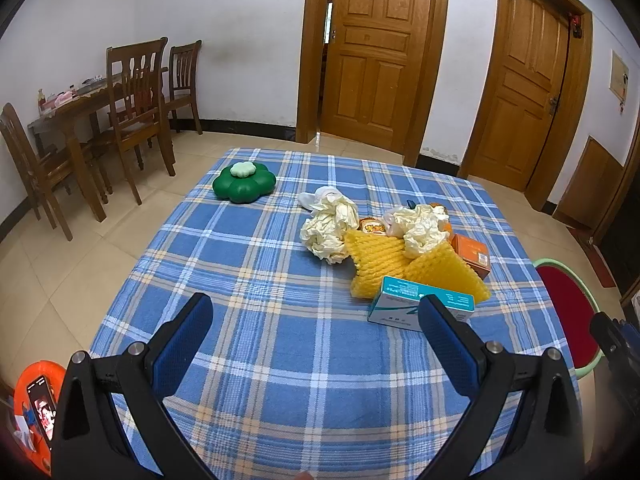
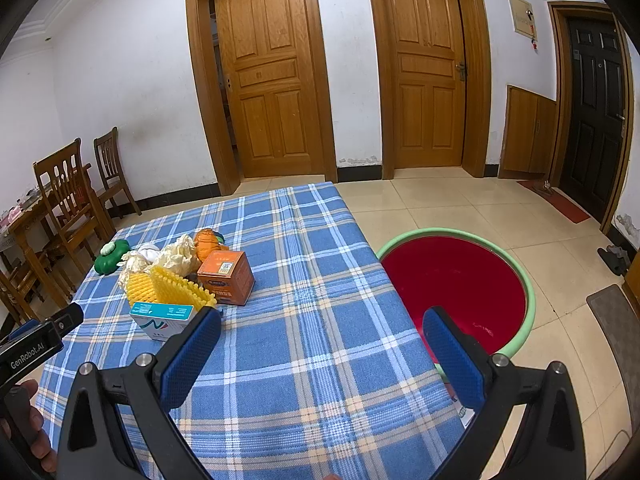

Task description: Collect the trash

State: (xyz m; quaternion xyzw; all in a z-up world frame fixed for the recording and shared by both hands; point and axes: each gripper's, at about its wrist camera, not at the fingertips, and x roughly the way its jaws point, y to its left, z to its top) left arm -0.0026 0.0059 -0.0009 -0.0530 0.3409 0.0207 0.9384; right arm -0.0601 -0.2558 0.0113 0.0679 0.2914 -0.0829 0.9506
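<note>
A heap of trash lies on the blue plaid tablecloth (image 1: 256, 280): crumpled cream paper (image 1: 328, 228), yellow foam netting (image 1: 380, 268), a teal and white box (image 1: 416, 304) and an orange box (image 1: 474, 254). The right wrist view shows the same teal box (image 2: 164, 318), orange box (image 2: 226, 276), netting (image 2: 176, 286) and paper (image 2: 176, 256). My left gripper (image 1: 316, 312) is open above the cloth, its right finger just in front of the teal box. My right gripper (image 2: 322, 332) is open and holds nothing, near the table's right edge. A red basin with a green rim (image 2: 456, 284) sits on the floor beside the table.
A green flower-shaped container (image 1: 244, 182) sits at the table's far left. An orange toy (image 2: 208, 242) lies behind the trash. A wooden dining table and chairs (image 1: 120, 108) stand at the left wall. An orange stool with a phone (image 1: 38, 404) is at lower left. A hand (image 2: 24, 420) holds the left gripper.
</note>
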